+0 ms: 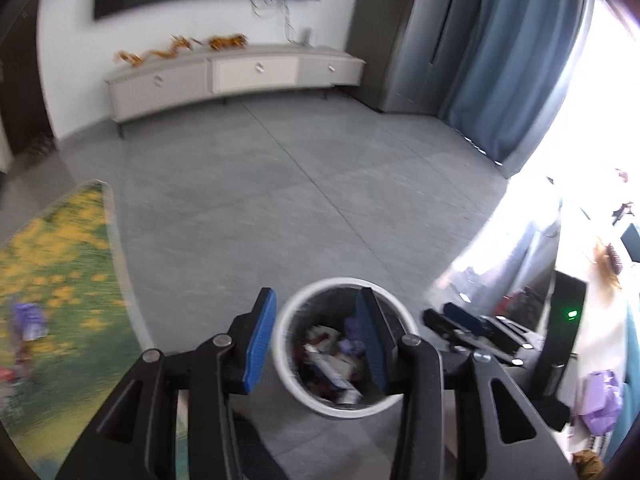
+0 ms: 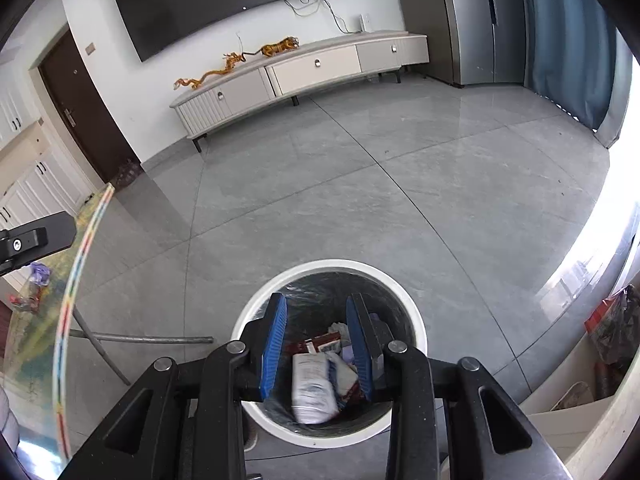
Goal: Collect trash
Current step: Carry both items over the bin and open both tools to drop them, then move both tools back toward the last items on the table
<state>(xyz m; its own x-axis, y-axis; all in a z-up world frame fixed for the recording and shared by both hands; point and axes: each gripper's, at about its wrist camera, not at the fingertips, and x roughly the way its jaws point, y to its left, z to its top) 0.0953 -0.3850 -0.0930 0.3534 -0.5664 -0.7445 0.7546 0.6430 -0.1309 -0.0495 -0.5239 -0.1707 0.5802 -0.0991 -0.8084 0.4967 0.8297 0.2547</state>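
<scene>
White bin (image 2: 416, 332), on floor below my grippers: holds white packet (image 2: 312, 388), red wrapper (image 2: 316, 345), purple scraps (image 1: 352, 326). My left gripper (image 1: 316, 340): parted, empty. My right gripper (image 2: 316, 348): parted, empty.

A round white trash bin (image 2: 416, 332) with a dark liner stands upright on the grey tiled floor (image 2: 360, 208), just beside the curved edge of a floral-topped table (image 1: 60, 280). Inside the bin lies a loose heap of trash: a crumpled white printed packet (image 2: 312, 388) on top, a red and white wrapper (image 2: 320, 345) behind it, and bits of purple wrapping (image 1: 352, 326). On the table, near its far edge, lie a purple wrapper (image 1: 29, 318) and, nearer, a small red scrap (image 2: 22, 302), both blurred.
</scene>
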